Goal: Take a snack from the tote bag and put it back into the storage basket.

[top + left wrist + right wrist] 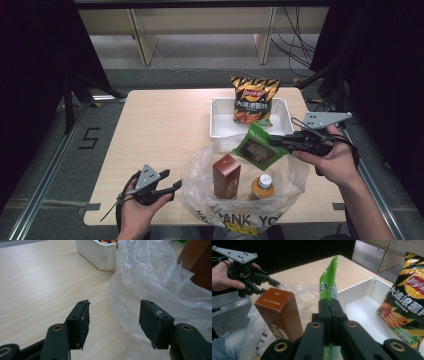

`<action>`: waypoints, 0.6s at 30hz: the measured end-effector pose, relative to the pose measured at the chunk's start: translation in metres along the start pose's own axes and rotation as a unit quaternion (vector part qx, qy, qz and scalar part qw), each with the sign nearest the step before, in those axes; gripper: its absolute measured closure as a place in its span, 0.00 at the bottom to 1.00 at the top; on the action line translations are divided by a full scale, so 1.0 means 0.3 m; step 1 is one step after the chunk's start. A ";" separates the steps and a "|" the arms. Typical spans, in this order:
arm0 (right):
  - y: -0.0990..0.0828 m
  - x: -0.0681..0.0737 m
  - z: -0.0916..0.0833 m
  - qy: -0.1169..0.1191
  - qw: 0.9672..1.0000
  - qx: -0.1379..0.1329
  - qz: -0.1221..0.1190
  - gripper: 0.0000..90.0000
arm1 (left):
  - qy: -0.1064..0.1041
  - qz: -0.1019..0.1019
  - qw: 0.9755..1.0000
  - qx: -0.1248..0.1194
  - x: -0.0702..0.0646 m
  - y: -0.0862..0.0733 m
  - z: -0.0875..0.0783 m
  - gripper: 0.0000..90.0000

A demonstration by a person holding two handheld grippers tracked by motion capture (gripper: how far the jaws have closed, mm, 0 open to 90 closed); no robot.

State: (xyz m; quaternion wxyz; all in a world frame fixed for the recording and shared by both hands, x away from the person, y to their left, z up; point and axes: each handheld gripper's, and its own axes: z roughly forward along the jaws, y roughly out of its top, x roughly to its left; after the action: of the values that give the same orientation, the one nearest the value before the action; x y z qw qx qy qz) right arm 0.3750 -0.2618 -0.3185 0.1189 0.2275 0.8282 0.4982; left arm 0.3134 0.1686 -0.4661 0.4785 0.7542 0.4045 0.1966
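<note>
The bag [235,220] print is cut off at the high view's bottom edge.

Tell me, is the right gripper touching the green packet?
Touching: in the right gripper view the right gripper has its jaws closed on the green packet.

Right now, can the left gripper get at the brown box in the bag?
Probably yes. The left gripper has open jaws beside the plastic bag, and the brown box stands upright just past the film. The film hangs between them, so it may snag.

Even overhead light brightens the table [165,120] amid dark surroundings, all views soft, near tongs blurred.
</note>
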 end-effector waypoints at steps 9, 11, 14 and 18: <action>0.017 -0.009 -0.014 -0.003 1.000 -0.024 -0.005 1.00 | -0.002 0.002 1.000 0.000 0.001 0.000 0.001 0.46; 0.020 -0.005 -0.013 -0.004 0.999 -0.033 0.005 1.00 | 0.000 0.002 1.000 0.000 0.000 0.000 0.001 0.46; 0.027 -0.008 -0.017 -0.004 0.999 -0.032 -0.003 1.00 | 0.001 0.007 1.000 0.002 0.001 0.001 0.001 0.46; 0.034 -0.009 -0.016 -0.013 0.999 -0.046 -0.012 1.00 | -0.002 0.012 1.000 0.000 0.003 0.003 0.001 0.46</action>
State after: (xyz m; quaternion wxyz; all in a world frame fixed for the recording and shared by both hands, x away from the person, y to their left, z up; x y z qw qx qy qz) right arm 0.3780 -0.2627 -0.3073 0.1459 0.2184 0.8053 0.5316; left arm 0.3145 0.1691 -0.4656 0.4767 0.7596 0.3944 0.2006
